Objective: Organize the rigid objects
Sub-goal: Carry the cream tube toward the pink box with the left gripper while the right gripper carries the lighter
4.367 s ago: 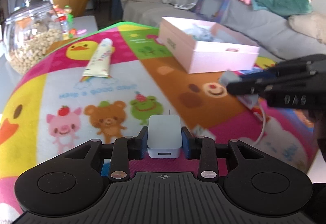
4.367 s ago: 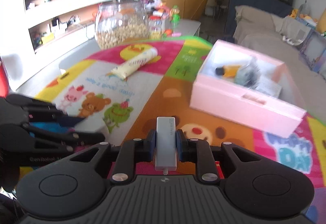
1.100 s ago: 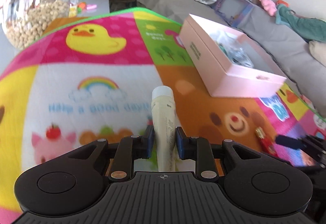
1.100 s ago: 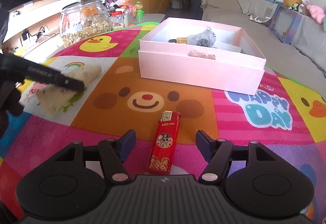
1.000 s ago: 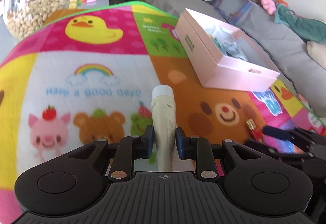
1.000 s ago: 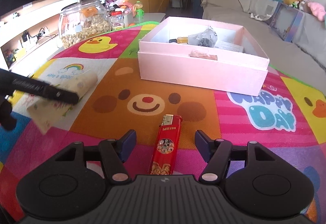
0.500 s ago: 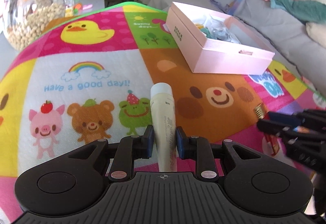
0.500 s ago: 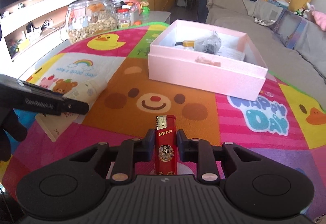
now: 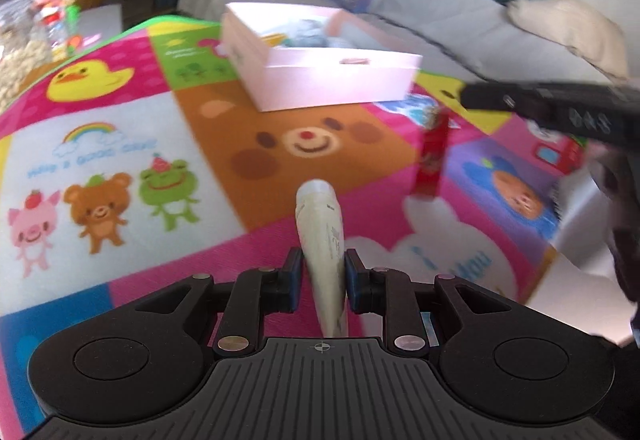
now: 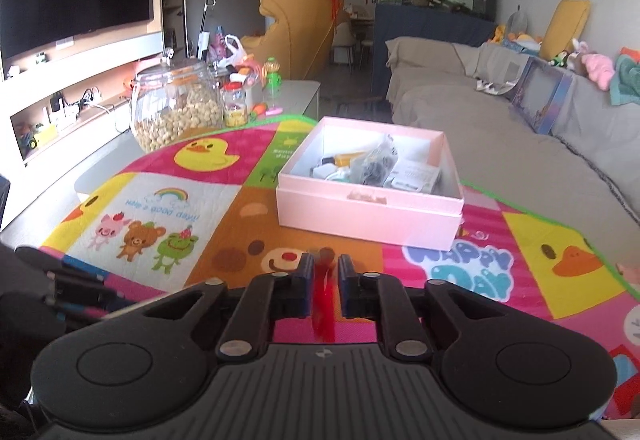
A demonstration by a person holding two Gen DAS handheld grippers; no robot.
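Observation:
My left gripper (image 9: 320, 272) is shut on a cream tube (image 9: 322, 236), held above the colourful play mat (image 9: 120, 144). My right gripper (image 10: 322, 276) is shut on a red lighter (image 10: 323, 296), lifted off the mat; the lighter also shows in the left wrist view (image 9: 430, 160) under the right gripper's arm. The open pink box (image 10: 372, 208) holds several small items and sits ahead of both grippers; it shows in the left wrist view (image 9: 320, 80) too.
A glass jar of nuts (image 10: 176, 112) and small bottles stand at the mat's far left edge. A grey sofa (image 10: 500, 128) runs along the right. The left gripper's arm (image 10: 60, 280) lies low at the left of the right wrist view.
The right gripper closed on the red lighter and lifted it off the mat. The left gripper has carried the tube rightward, closer to the box and the right gripper.

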